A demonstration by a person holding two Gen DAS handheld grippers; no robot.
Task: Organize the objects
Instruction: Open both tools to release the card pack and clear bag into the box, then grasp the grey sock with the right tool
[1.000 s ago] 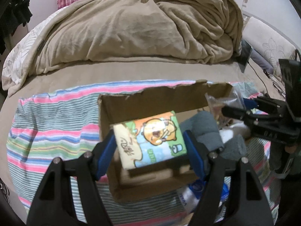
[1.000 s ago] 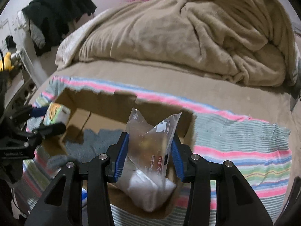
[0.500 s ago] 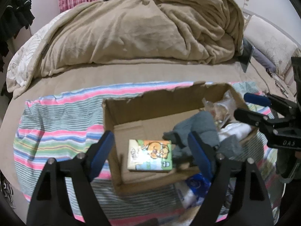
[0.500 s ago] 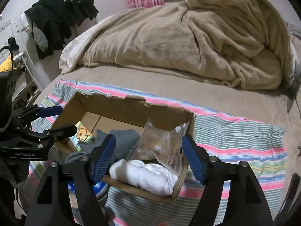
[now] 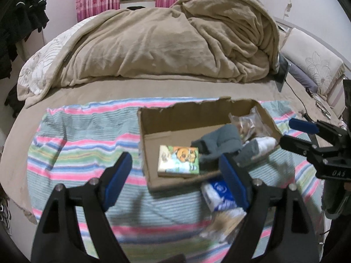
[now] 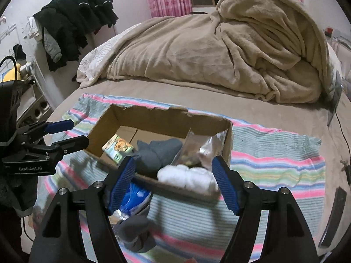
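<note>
Bed (image 5: 131, 92): covered by a tan sheet, with a heaped tan blanket (image 5: 175, 43) at the far side.
Striped cloth (image 5: 83, 135): spread flat on the near part of the bed, under the box.
Cardboard box (image 5: 179, 114): open-topped, sitting on the striped cloth, far wall torn along its upper edge.
Left gripper (image 5: 176, 178): fingers spread wide, holding nothing, poised above the box's near wall.
Right gripper (image 6: 173, 185): fingers spread wide, holding nothing, poised above the box's near right corner.
Grey fabric bundle (image 6: 159, 153): inside the box, centre.
White fabric bundle (image 6: 186, 175): inside the box, near right corner.
Clear plastic bag (image 6: 201, 146): inside the box, leaning at the right wall.
Cartoon-printed packet (image 5: 178, 159): flat on the box floor, left part.
Blue-and-white packet (image 5: 219, 192): on the cloth, just outside the near wall.
</note>
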